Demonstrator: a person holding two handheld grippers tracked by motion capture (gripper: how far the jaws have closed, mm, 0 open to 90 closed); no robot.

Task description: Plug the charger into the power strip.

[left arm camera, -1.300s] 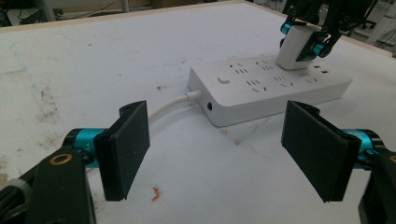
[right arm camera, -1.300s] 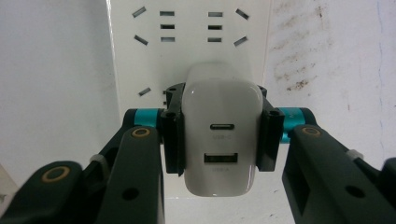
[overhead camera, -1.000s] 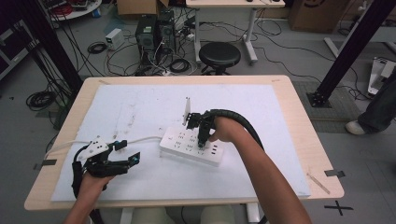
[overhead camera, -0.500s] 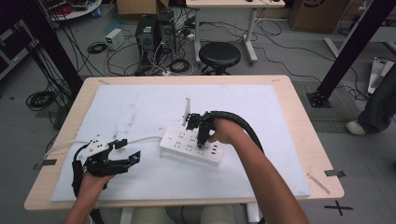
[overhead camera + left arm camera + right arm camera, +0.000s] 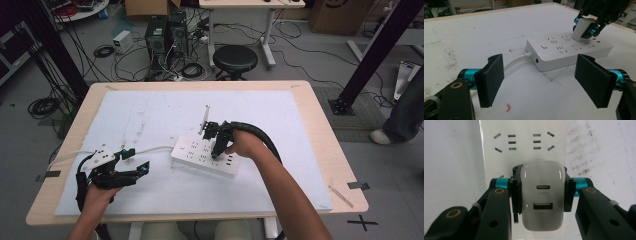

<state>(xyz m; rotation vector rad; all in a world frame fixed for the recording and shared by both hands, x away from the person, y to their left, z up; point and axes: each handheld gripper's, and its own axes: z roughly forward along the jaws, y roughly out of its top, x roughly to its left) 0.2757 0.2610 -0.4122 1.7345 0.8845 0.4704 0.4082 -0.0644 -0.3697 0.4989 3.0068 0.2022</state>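
Your left gripper point(image 5: 135, 161): jaws spread wide, holding nothing, low on the white mat point(image 5: 150, 110).
Power strip point(image 5: 205, 156): at its 2 o'clock, mid-mat, white cord toward you.
Your right gripper point(image 5: 541, 192): clamped on the white USB charger point(image 5: 542, 195), which stands on the strip's sockets.

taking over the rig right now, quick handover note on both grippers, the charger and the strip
Right gripper: shut on the white USB charger, held over the white power strip; in the left gripper view the charger's base meets the strip's top. Whether it is fully seated cannot be told.
Left gripper: jaws open, holding nothing, facing the strip's cable end, apart from it.
Done: charger brought to a socket.
Left: likely press it home if needed, then release.
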